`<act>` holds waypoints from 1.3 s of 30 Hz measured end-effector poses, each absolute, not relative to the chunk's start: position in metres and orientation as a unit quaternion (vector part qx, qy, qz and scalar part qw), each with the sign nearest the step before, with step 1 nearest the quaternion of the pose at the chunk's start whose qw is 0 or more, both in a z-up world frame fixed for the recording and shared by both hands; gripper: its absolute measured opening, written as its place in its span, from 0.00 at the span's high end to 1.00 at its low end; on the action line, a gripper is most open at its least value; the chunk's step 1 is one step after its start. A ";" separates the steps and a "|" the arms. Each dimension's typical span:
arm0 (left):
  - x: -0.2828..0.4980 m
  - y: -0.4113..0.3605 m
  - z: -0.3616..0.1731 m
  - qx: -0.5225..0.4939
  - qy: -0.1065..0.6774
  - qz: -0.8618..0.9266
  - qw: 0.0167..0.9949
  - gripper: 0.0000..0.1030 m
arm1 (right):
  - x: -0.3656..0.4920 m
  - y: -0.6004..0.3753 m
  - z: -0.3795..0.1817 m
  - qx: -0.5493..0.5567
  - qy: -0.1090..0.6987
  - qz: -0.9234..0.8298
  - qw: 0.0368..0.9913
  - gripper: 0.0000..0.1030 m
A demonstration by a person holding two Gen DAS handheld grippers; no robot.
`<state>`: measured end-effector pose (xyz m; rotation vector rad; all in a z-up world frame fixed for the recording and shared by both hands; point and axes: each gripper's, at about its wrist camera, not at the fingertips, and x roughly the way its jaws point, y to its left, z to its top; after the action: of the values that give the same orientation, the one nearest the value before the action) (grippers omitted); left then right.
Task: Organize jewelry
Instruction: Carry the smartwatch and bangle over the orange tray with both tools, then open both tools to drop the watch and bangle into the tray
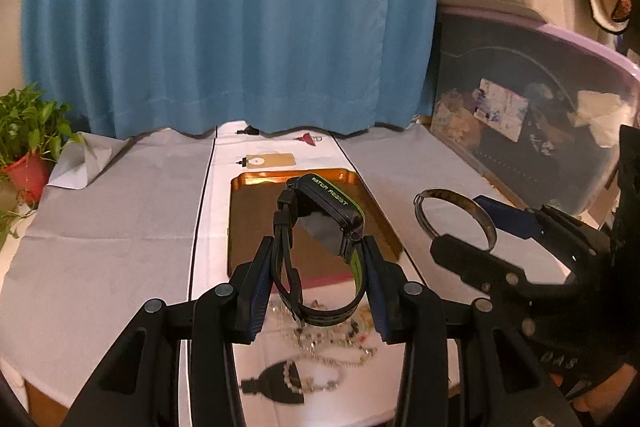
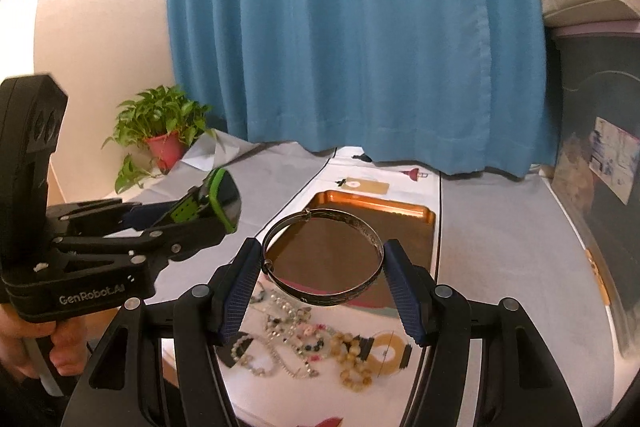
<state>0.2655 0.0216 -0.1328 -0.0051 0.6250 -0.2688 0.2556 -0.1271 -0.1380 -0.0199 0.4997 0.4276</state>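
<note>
1. The left gripper (image 1: 320,267) is closed partway on a black-and-green watch (image 1: 328,223), its blue pads pressing the strap on both sides; the watch is held up off the table.
2. The right gripper (image 2: 322,267) stands wider, clamped across a silver bangle (image 2: 322,255) that spans pad to pad, also in the air.
3. Beyond both lies a copper tray (image 2: 420,217) on the white cloth (image 1: 120,219).
4. Nearer, beneath the grippers, a tangle of beaded necklaces and bracelets (image 2: 304,343) lies on the cloth.
5. Far back hangs a blue curtain (image 1: 224,27), with a potted plant (image 2: 162,131) at the far left.
</note>
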 end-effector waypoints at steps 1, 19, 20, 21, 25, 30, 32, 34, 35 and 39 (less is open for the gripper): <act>0.275 0.020 -0.136 0.004 0.309 -0.131 0.942 0.63 | 0.263 -0.127 -0.142 -0.009 0.249 0.208 0.946 0.39; 0.405 0.024 -0.237 -0.015 0.412 -0.113 0.904 0.63 | 0.389 -0.128 -0.257 -0.004 0.351 0.186 0.918 0.39; 0.409 0.024 -0.241 -0.014 0.417 -0.113 0.902 0.63 | 0.395 -0.127 -0.263 -0.005 0.357 0.183 0.916 0.39; 0.413 0.024 -0.246 -0.014 0.423 -0.110 0.899 0.63 | 0.400 -0.127 -0.268 -0.002 0.364 0.181 0.914 0.39; 0.421 0.026 -0.261 -0.008 0.437 -0.104 0.893 0.63 | 0.414 -0.123 -0.287 -0.008 0.382 0.176 0.907 0.39; 0.426 0.024 -0.271 0.001 0.456 -0.103 0.884 0.63 | 0.423 -0.118 -0.291 -0.030 0.391 0.162 0.906 0.39; 0.428 0.023 -0.274 0.003 0.460 -0.104 0.882 0.63 | 0.425 -0.117 -0.295 -0.027 0.399 0.164 0.902 0.39; 0.429 0.022 -0.274 0.004 0.459 -0.102 0.882 0.63 | 0.427 -0.117 -0.297 -0.027 0.409 0.159 0.898 0.39; 0.430 0.022 -0.273 0.005 0.459 -0.102 0.882 0.63 | 0.427 -0.117 -0.297 -0.027 0.411 0.156 0.898 0.39; 0.431 0.017 -0.277 0.024 0.463 -0.103 0.880 0.63 | 0.430 -0.117 -0.302 -0.026 0.428 0.153 0.891 0.39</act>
<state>0.4310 0.0172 -0.2765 0.0494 0.9642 -0.2157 0.4303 -0.1166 -0.3021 -0.0545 0.8878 0.3169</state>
